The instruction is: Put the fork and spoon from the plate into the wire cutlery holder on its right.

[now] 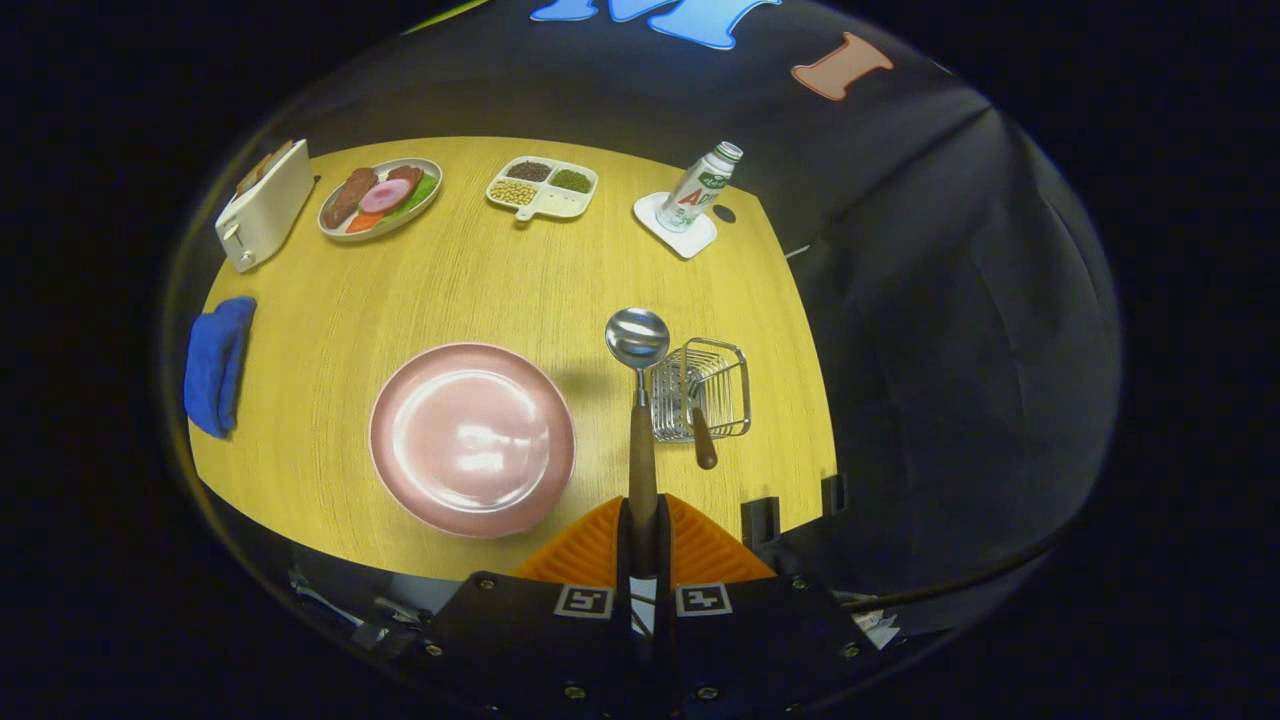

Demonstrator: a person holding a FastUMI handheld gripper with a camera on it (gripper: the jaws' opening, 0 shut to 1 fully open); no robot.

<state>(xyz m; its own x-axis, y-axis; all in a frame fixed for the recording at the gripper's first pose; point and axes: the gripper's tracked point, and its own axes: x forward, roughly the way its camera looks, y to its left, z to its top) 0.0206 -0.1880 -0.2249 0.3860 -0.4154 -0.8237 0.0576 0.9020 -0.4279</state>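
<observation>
The spoon (640,400), its wooden handle clamped between the closed fingers of the tool (642,545), points bowl-first toward twelve o'clock, with the wire cutlery holder (702,388) just beside it at about one o'clock, fork (697,425) already inside.

We note a staged dining booth: wooden tabletop (480,290), black cloth wall (930,330), toaster (263,205), food plate (380,197).
</observation>
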